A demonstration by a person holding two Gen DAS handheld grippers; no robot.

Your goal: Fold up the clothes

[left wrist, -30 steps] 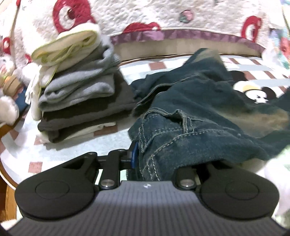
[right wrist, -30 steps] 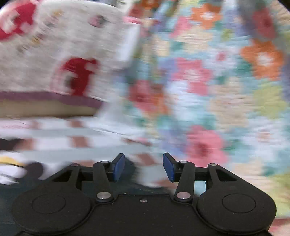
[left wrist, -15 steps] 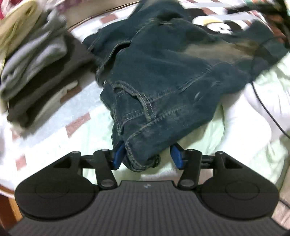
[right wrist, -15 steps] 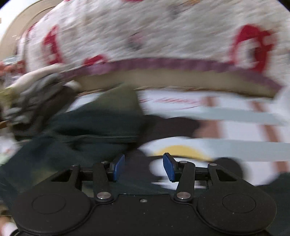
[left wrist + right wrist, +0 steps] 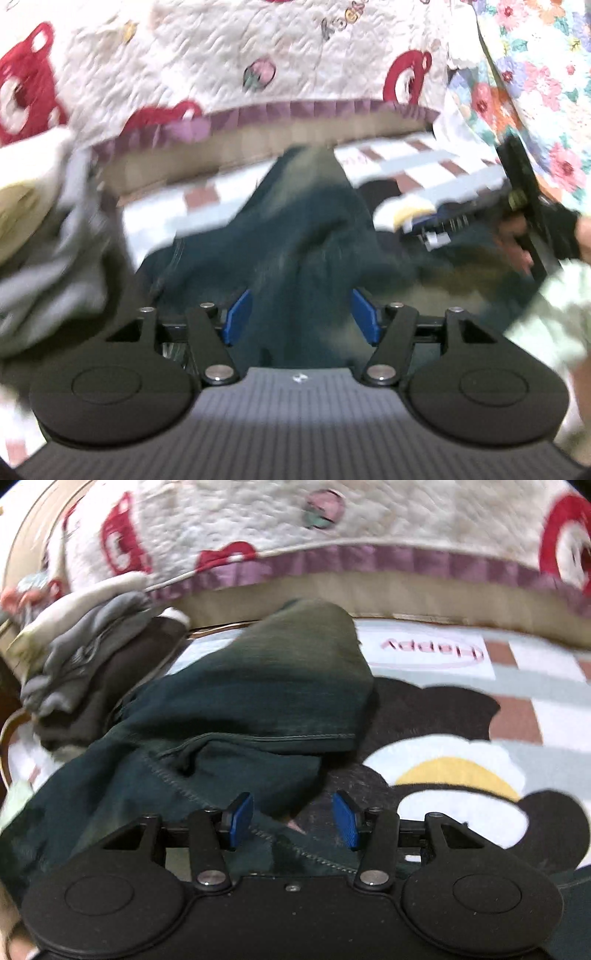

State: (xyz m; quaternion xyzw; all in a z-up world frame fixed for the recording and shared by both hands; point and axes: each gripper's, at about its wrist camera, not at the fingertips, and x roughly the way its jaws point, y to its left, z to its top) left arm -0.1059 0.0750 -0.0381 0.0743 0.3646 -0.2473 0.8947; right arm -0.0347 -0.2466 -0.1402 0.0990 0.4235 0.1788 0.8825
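Dark blue jeans (image 5: 306, 236) lie crumpled on a patterned mat, blurred in the left wrist view. My left gripper (image 5: 301, 314) is open just above the denim, with cloth showing between its blue pads but not pinched. In the right wrist view the jeans (image 5: 236, 716) spread from the centre to the lower left, with a stitched hem near my right gripper (image 5: 293, 821). That gripper is open, its pads on either side of a fold edge. The other gripper (image 5: 524, 214), held by a hand, shows at the right of the left wrist view.
A stack of folded clothes (image 5: 85, 664) in grey, dark and cream sits at the left; the stack (image 5: 55, 236) is blurred beside my left gripper. The mat (image 5: 461, 775) bears a cartoon print. A quilted cover (image 5: 295, 524) with red motifs rises behind. Floral fabric (image 5: 535, 92) hangs at the right.
My left gripper opened, let go of the jeans' waistband and tilted up toward the quilt. My right gripper swung from the floral fabric down over the jeans, staying open.
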